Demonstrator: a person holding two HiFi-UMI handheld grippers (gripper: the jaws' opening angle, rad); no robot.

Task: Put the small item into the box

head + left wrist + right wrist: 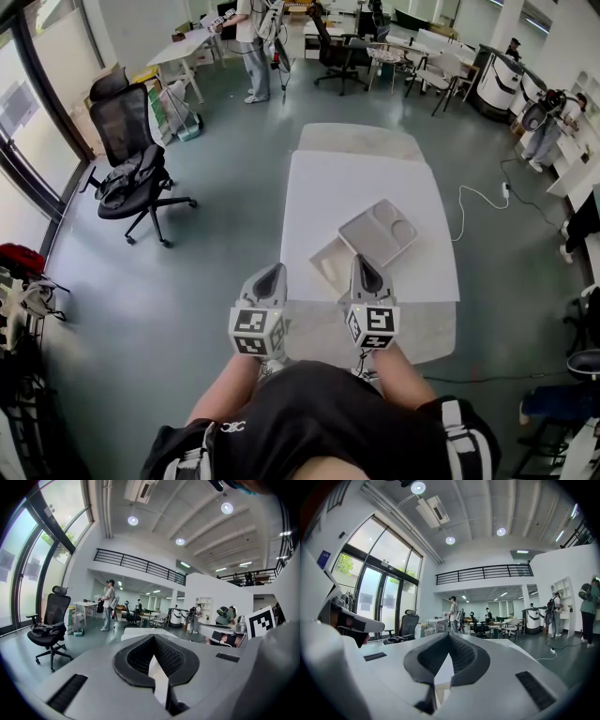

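A grey box (379,232) with moulded compartments lies on the white table (356,178), and a paler shallow square part (328,264) lies against its near left side. I cannot make out any small item. My left gripper (272,271) hovers at the table's near edge, left of the box, with its jaws together and nothing between them. In the left gripper view its dark pads (173,658) meet at the tip. My right gripper (362,262) hangs just short of the box's near corner. It is shut too, and its pads (464,658) are empty.
A black office chair (136,159) stands on the grey floor at the left. A white cable (473,202) trails off the table's right side. A second table (361,141) butts against the far end. People and desks are far back in the room.
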